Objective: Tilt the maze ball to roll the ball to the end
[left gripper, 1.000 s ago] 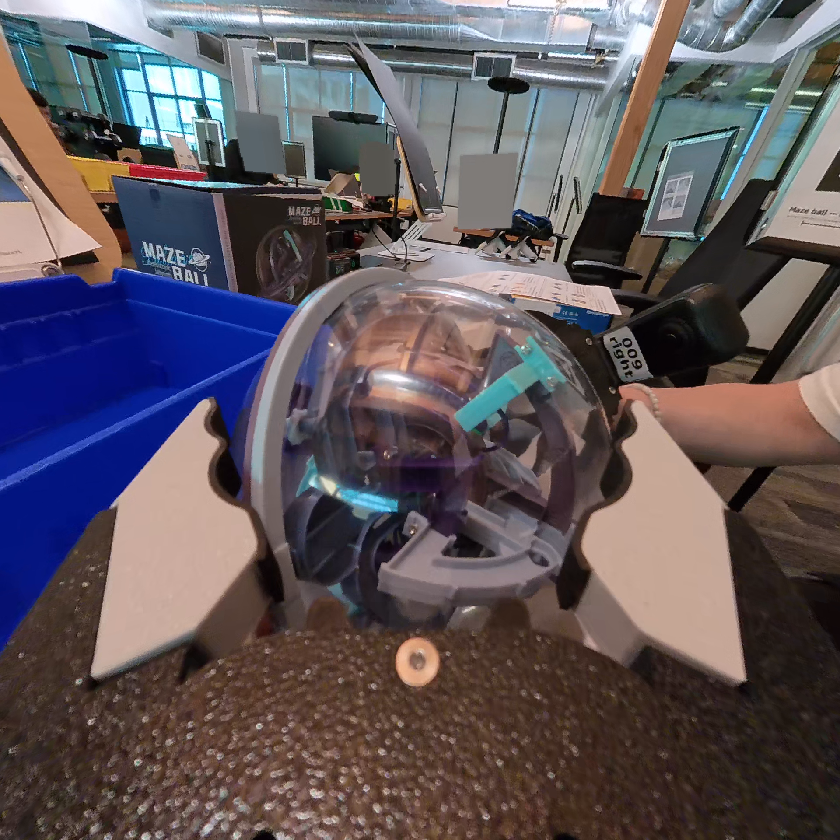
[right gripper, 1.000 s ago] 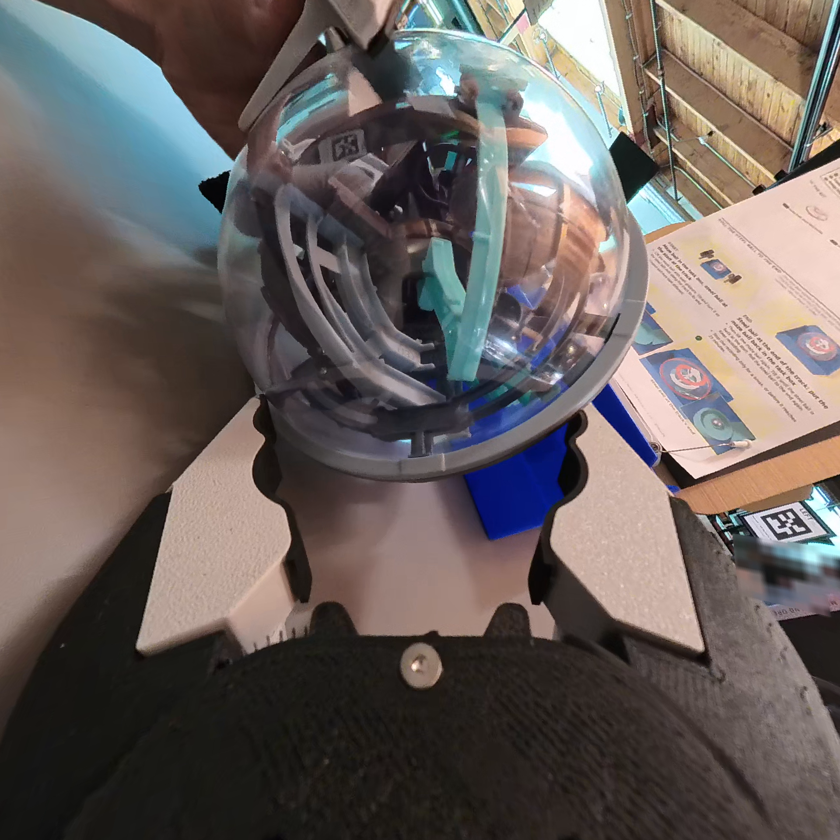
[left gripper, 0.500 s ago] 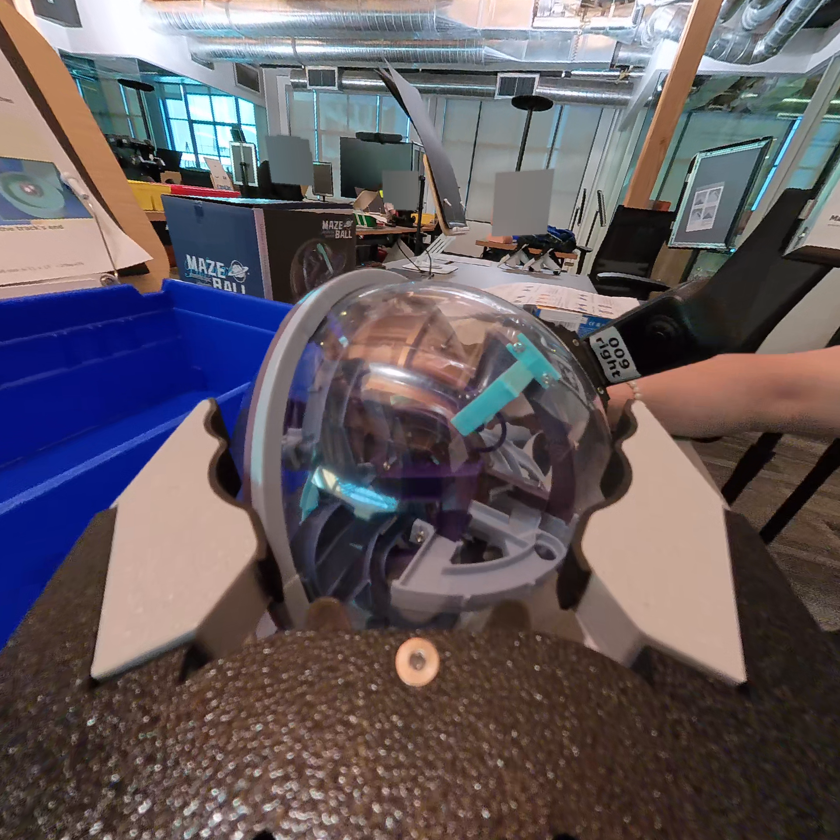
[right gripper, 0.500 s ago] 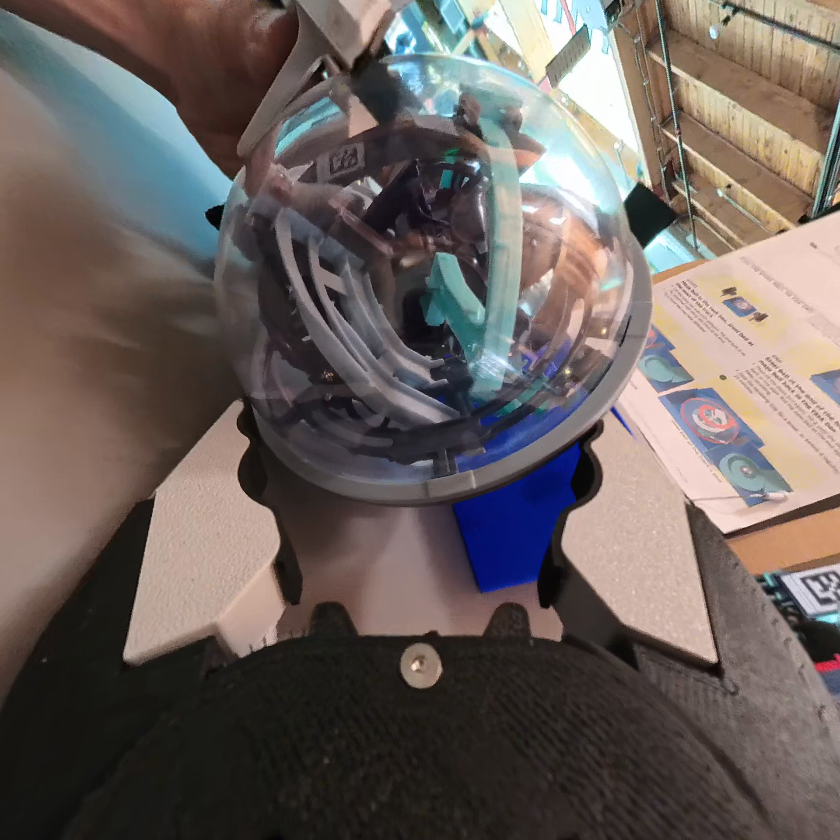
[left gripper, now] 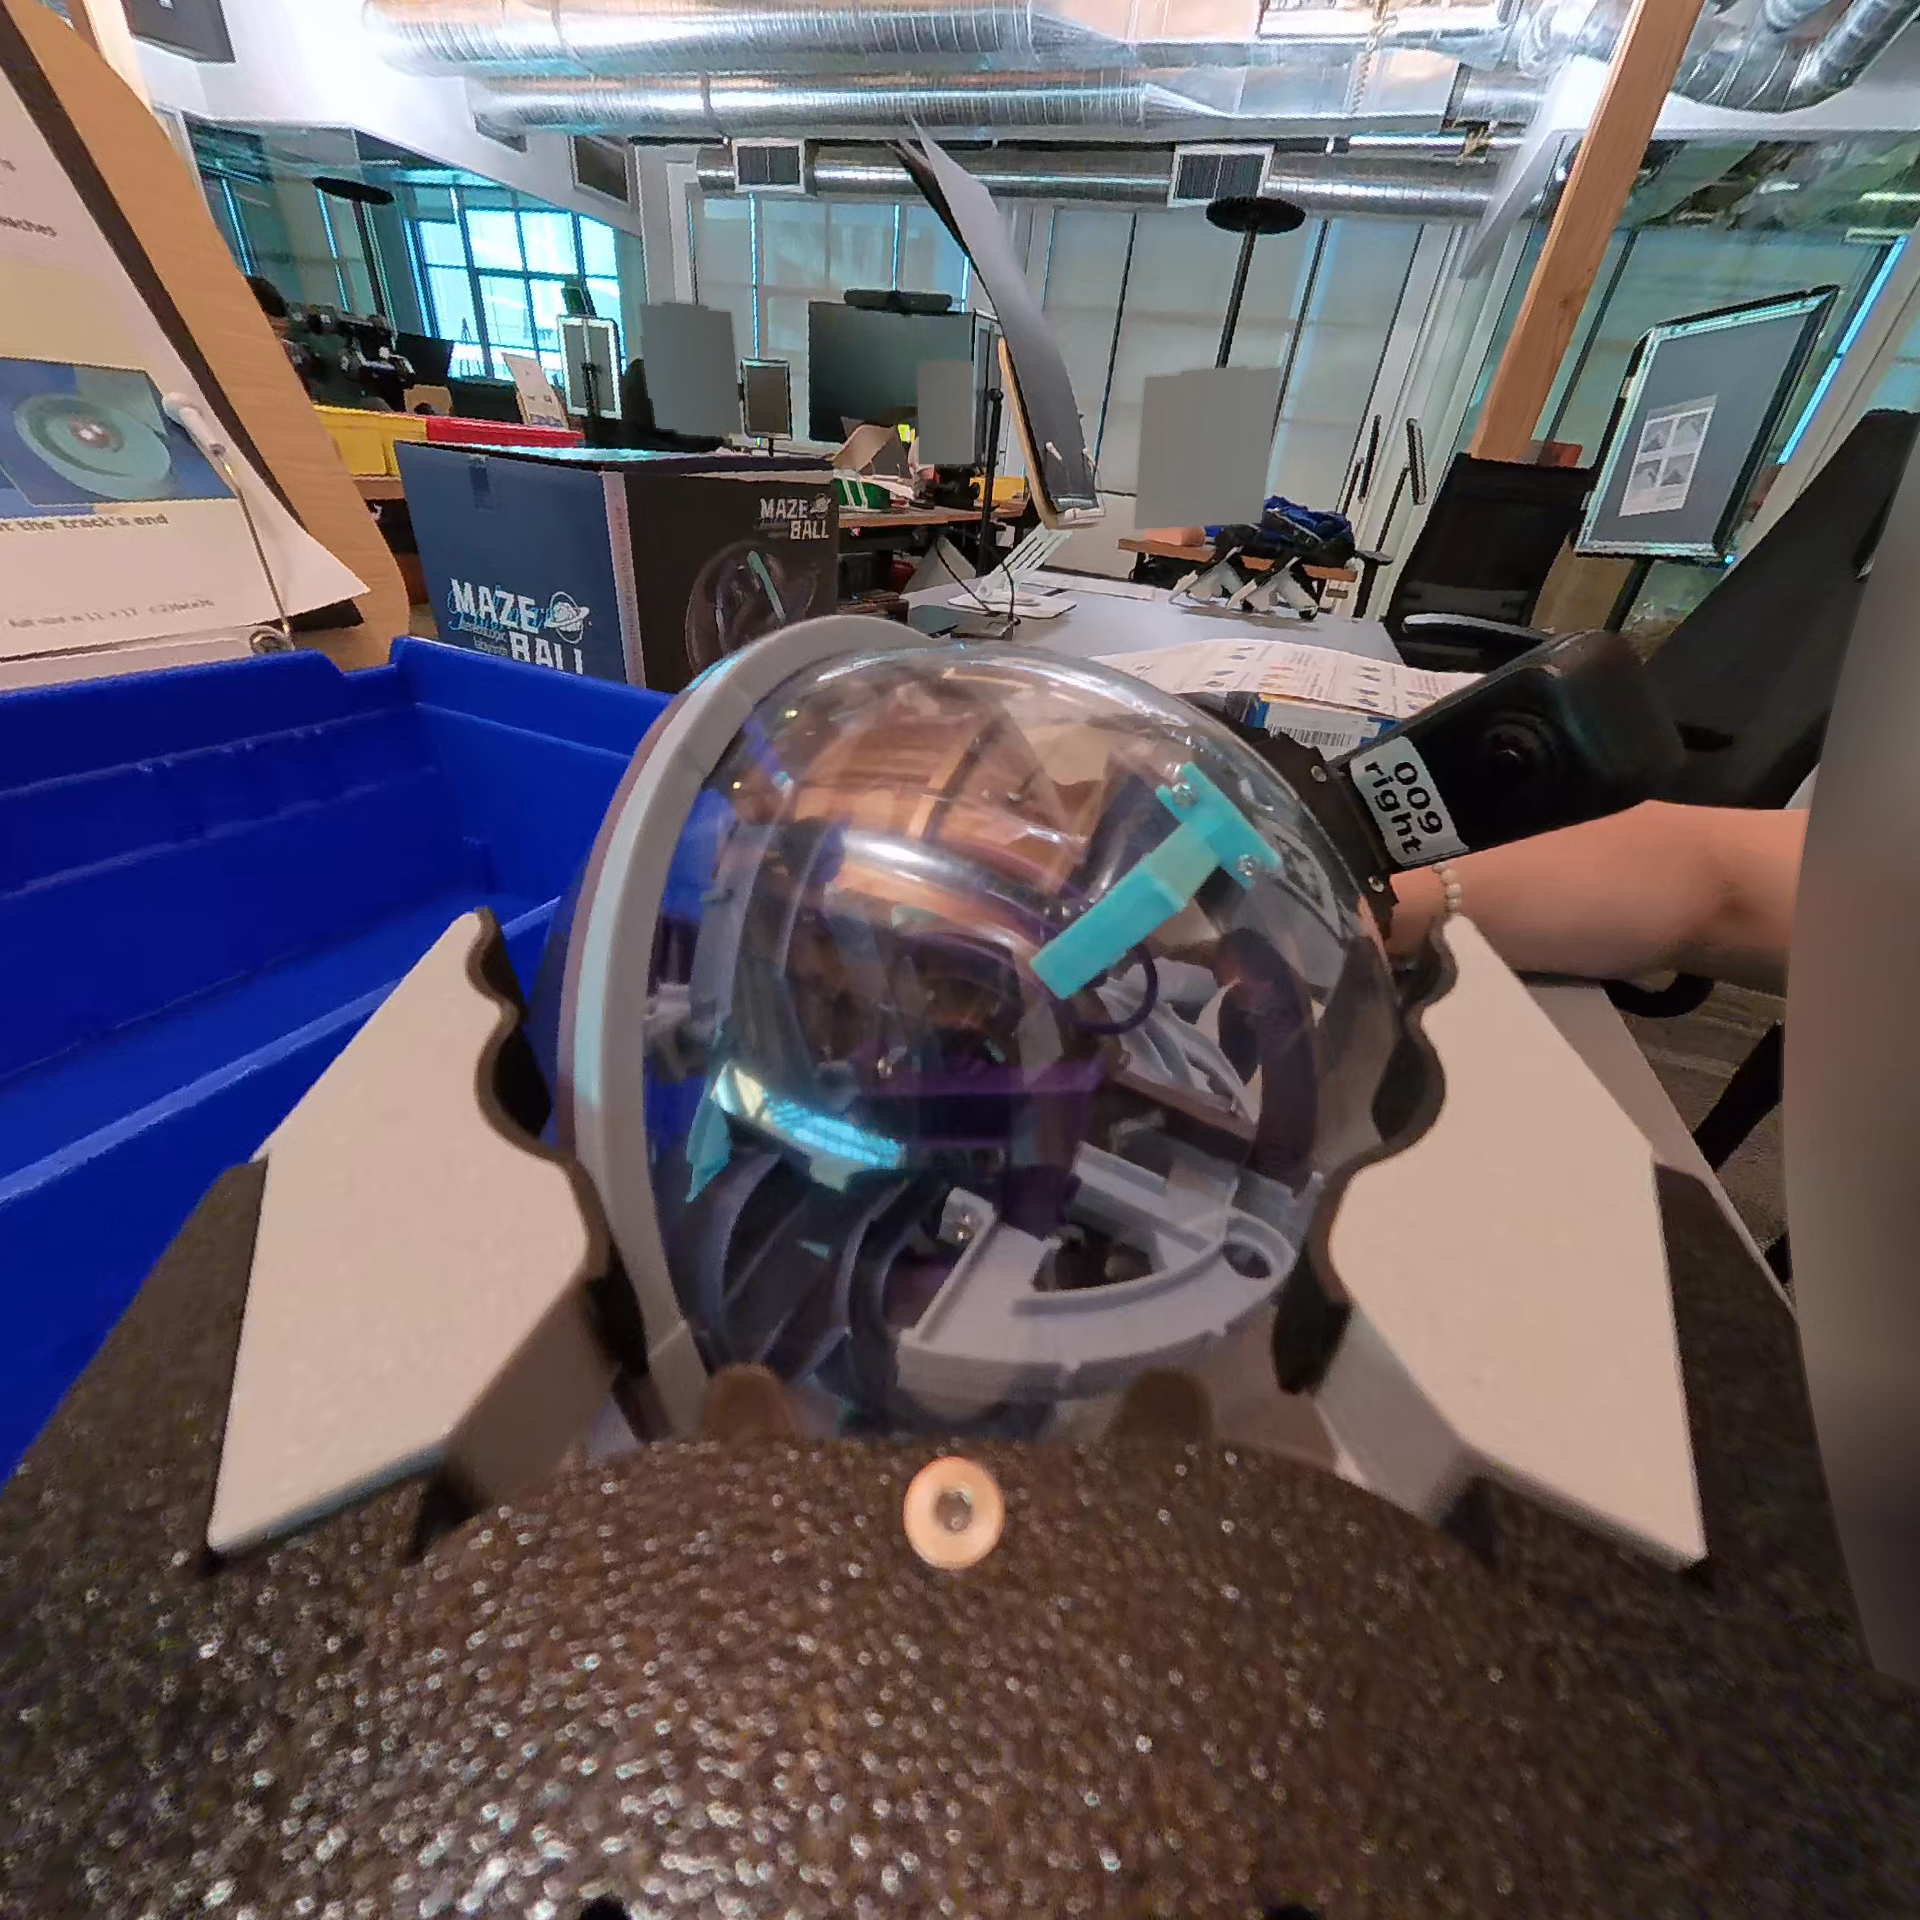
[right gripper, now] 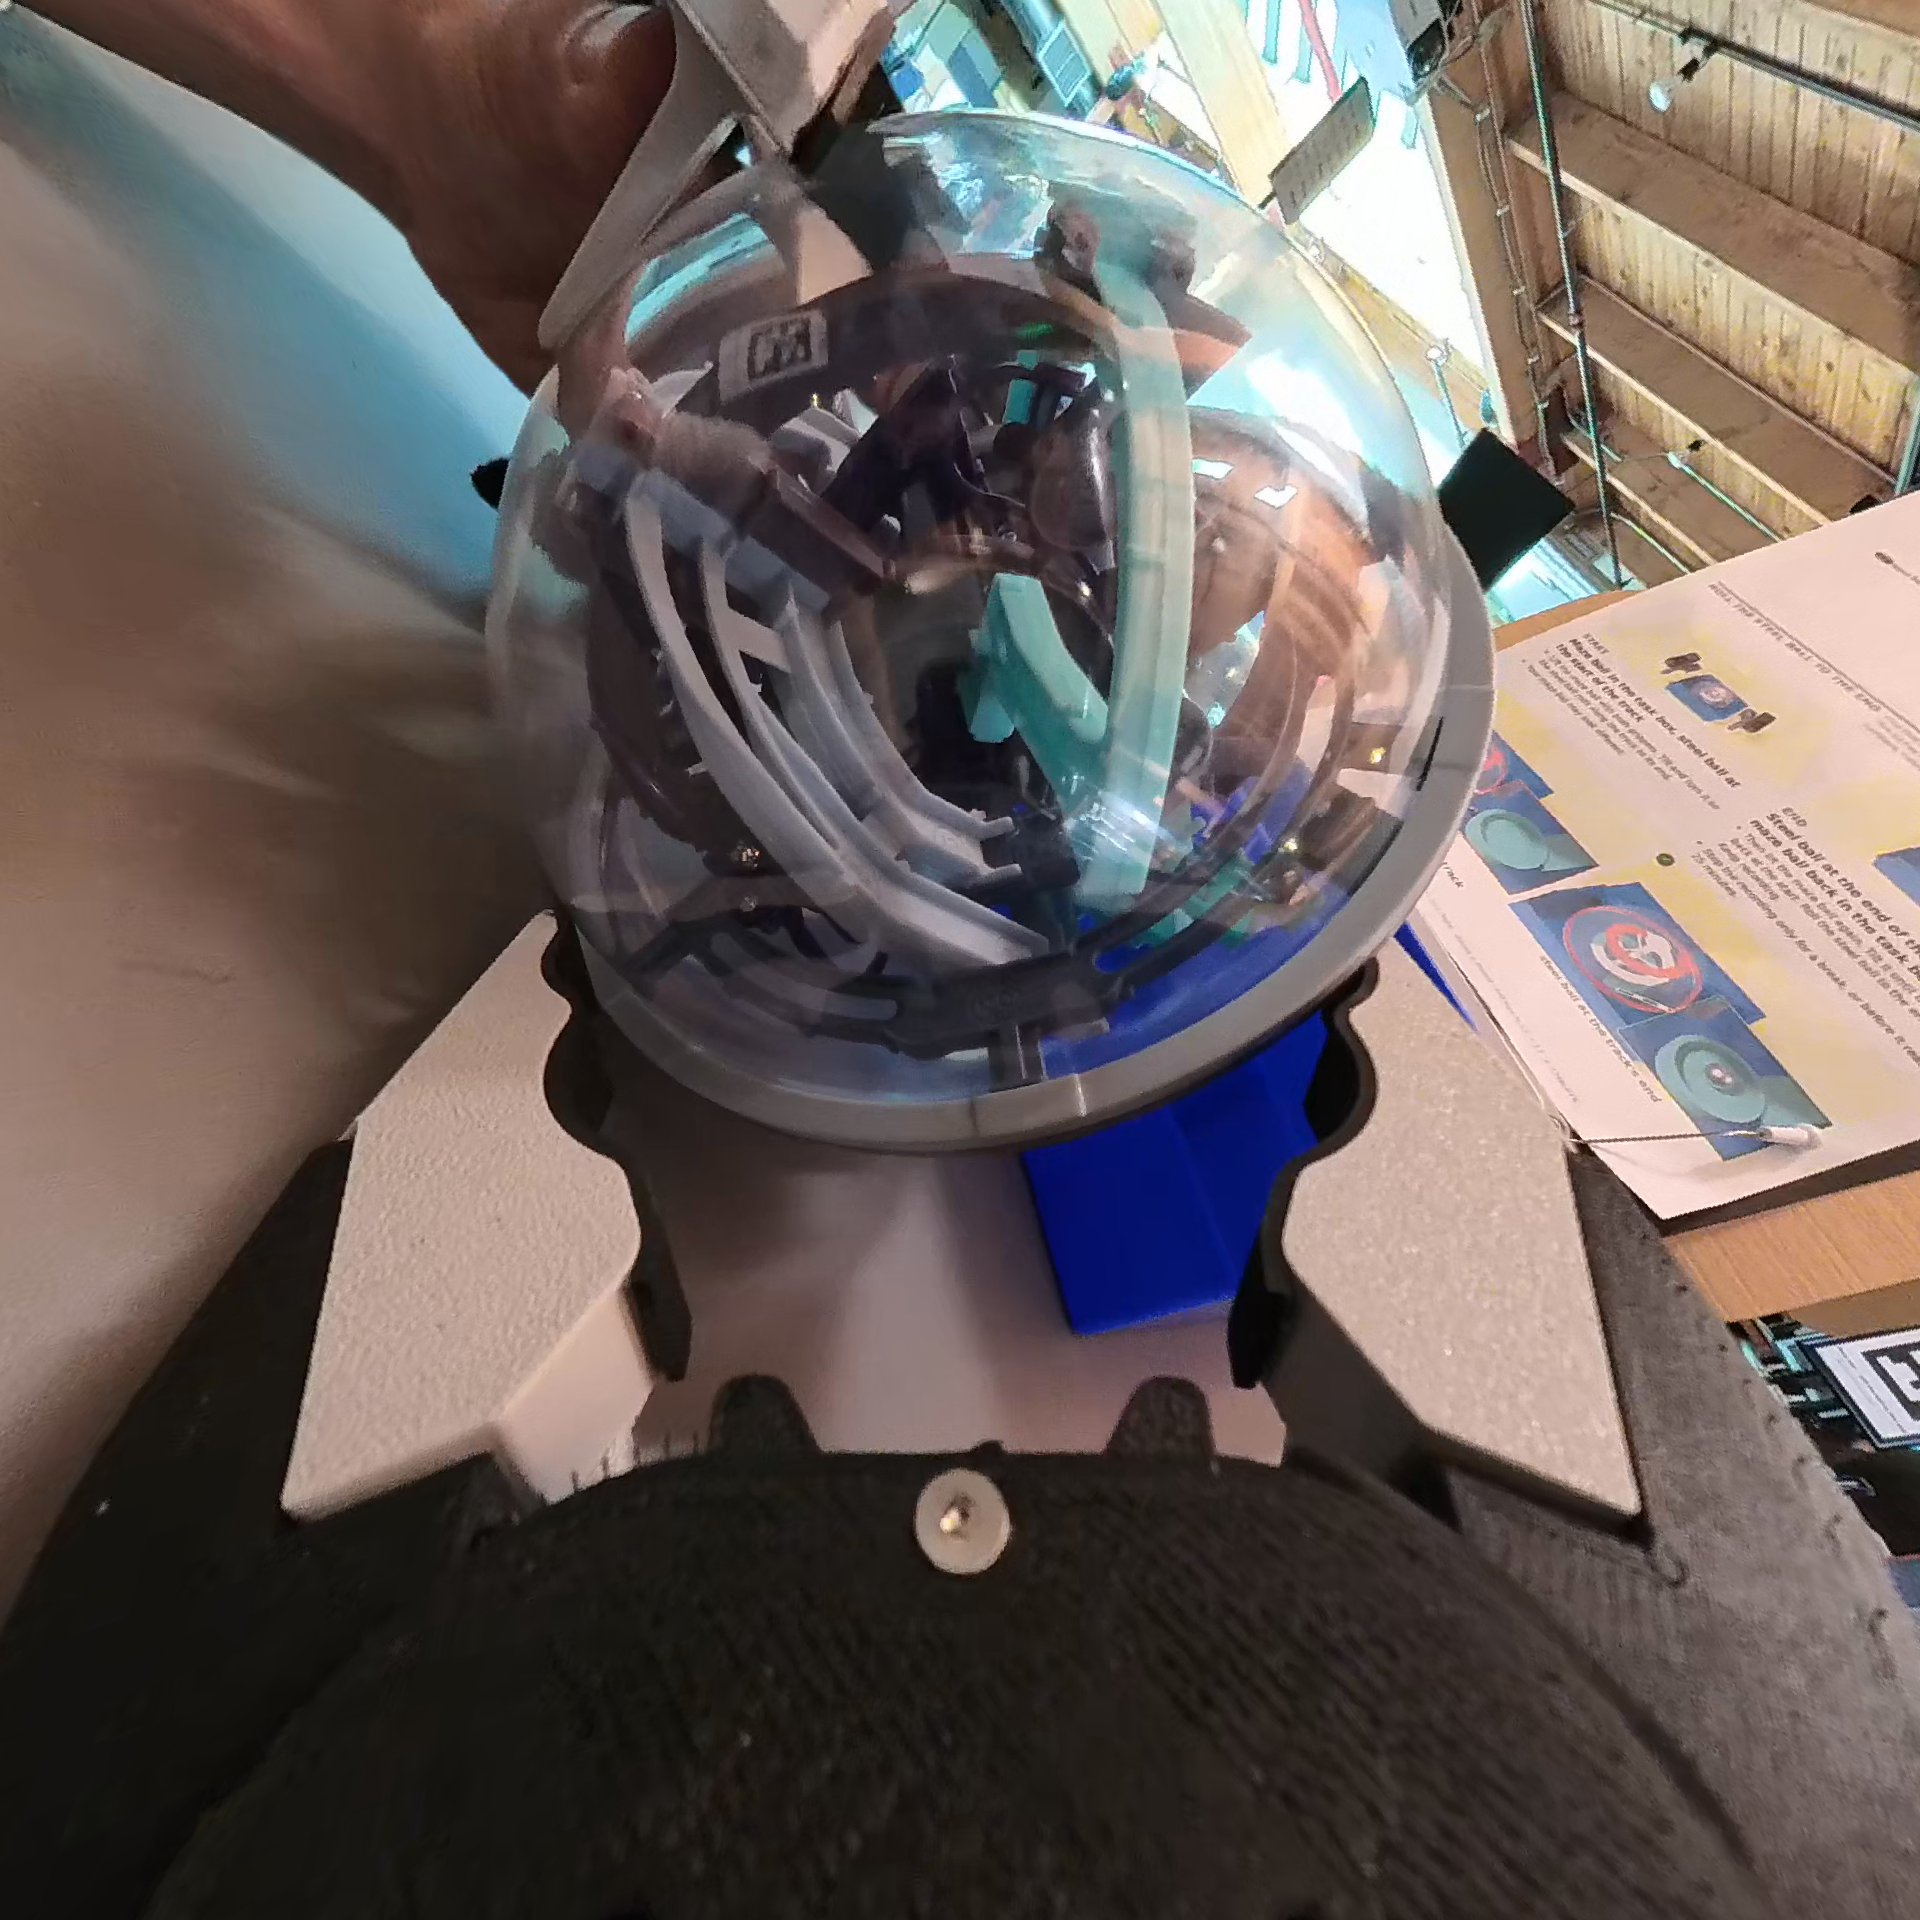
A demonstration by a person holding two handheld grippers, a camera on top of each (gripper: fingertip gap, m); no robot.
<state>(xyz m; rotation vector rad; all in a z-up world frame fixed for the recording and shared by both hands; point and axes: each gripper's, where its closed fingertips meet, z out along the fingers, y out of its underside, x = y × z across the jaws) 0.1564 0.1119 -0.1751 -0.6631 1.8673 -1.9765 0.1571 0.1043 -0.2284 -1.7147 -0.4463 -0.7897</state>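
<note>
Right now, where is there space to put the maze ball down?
The blue bin beside the maze ball looks bare inside. The grey desk behind is crowded with papers and the box. Both claws, left claw and right claw, hold the ball.

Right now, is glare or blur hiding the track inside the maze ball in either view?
Left wrist view: sharp, but the maze ball's clear shell mirrors the room, with a bright streak low on the dome, veiling the tracks. Right wrist view: ceiling glare washes the shell's top right, the background at left is smeared, and the person's hand is soft. I cannot spot the small ball in either.
</note>
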